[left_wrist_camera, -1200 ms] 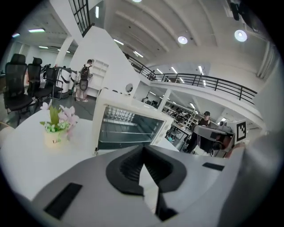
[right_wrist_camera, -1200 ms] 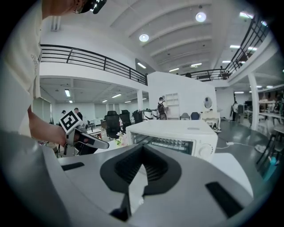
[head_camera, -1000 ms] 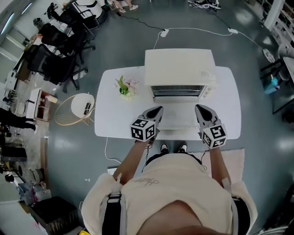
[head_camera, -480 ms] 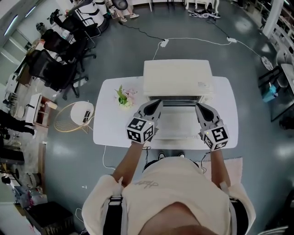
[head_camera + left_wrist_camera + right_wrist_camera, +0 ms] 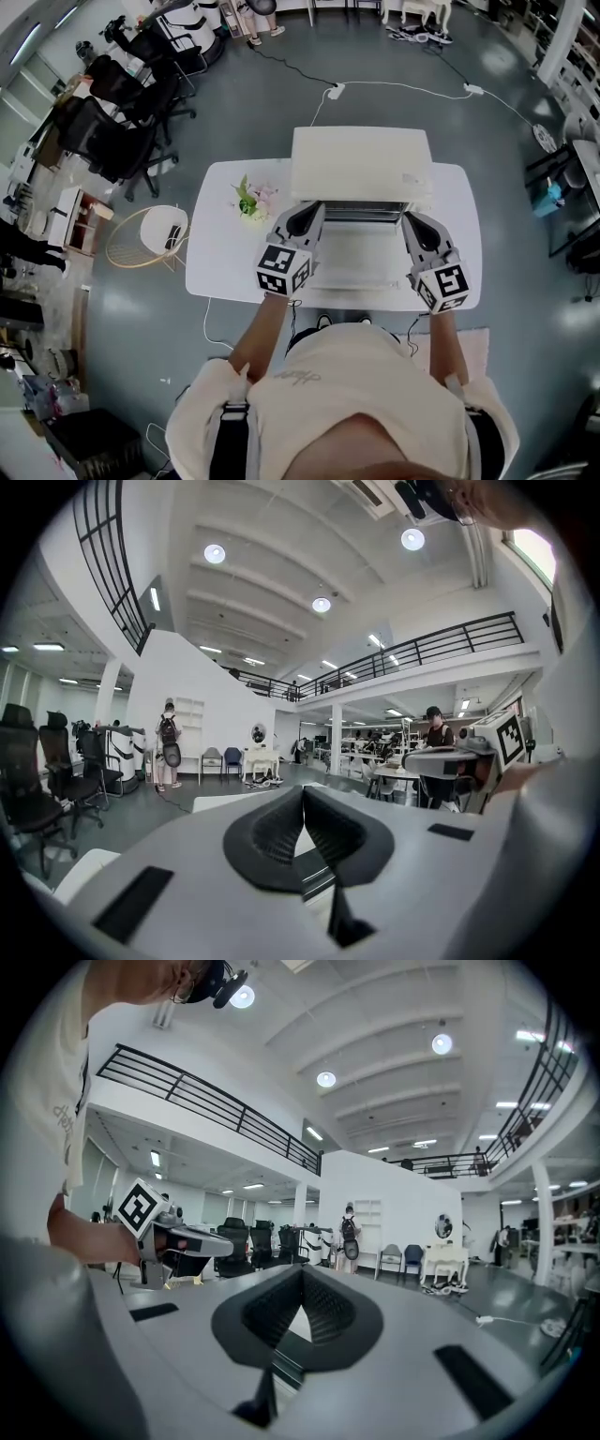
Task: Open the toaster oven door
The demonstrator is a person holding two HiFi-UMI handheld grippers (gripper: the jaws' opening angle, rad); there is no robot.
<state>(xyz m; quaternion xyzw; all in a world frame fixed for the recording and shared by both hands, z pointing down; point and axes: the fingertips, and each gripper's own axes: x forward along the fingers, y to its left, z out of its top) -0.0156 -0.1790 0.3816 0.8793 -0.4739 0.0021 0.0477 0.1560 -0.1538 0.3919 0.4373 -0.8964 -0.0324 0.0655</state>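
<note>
As the person stands at the near edge of the white counter (image 5: 211,262), the left forearm (image 5: 267,328) and the right forearm (image 5: 441,342) reach forward, almost parallel, toward the white box-shaped toaster oven (image 5: 361,164) at the back middle of this counter. The flat pale oven door (image 5: 361,258) appears lowered and lies in front of the oven, toward the person, with the dark opening just behind it.

The left gripper (image 5: 307,214) is at the left front corner of the oven. Its tip points at the oven's front and leans a little inward, and its marker cube is nearer to the person, beside the left edge of the door. The right gripper (image 5: 411,221) mirrors it at the right front corner of the oven. From the head view I cannot tell if either tip touches the oven.

In the left gripper view the jaws of the left gripper (image 5: 302,794) are pressed together at the tips, with nothing between them. In the right gripper view the right gripper (image 5: 302,1277) has its jaws closed together and empty as well.

A small green plant with pale flowers (image 5: 249,199) stands on the counter just left of the oven. Black office chairs (image 5: 112,131) stand on the floor well to the left of the oven.
</note>
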